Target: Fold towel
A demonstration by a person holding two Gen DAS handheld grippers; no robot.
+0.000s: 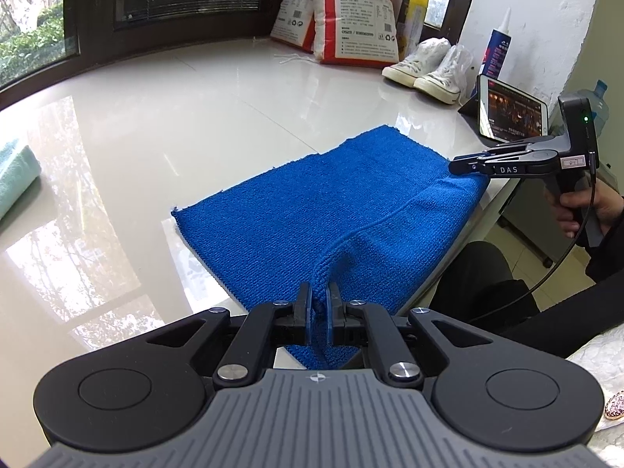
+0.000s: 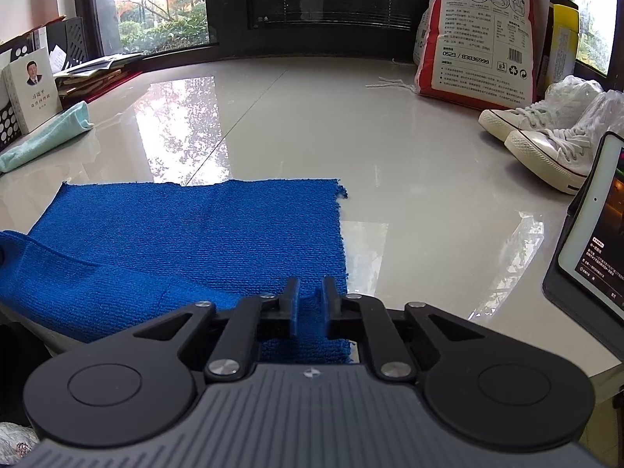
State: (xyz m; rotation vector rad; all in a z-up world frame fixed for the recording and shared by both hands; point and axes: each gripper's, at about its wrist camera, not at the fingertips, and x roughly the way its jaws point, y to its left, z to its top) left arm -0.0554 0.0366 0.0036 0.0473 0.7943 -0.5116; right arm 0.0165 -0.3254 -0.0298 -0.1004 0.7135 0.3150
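The blue towel lies spread on the glossy bench, its near edge at the bench's rim. The left gripper pinches one raised near corner of the towel; the right gripper clamps the other near corner. White sneakers stand beyond the towel.

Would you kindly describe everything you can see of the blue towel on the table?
The blue towel is a rectangular, ribbed terry-like cloth with slightly frayed corners, lying mostly flat on the glossy white table, its near edge at the table's edge. The left gripper pinches one near corner, raising a ridge; the right gripper has closed on the other near corner. The far edge lies flat, unfolded.
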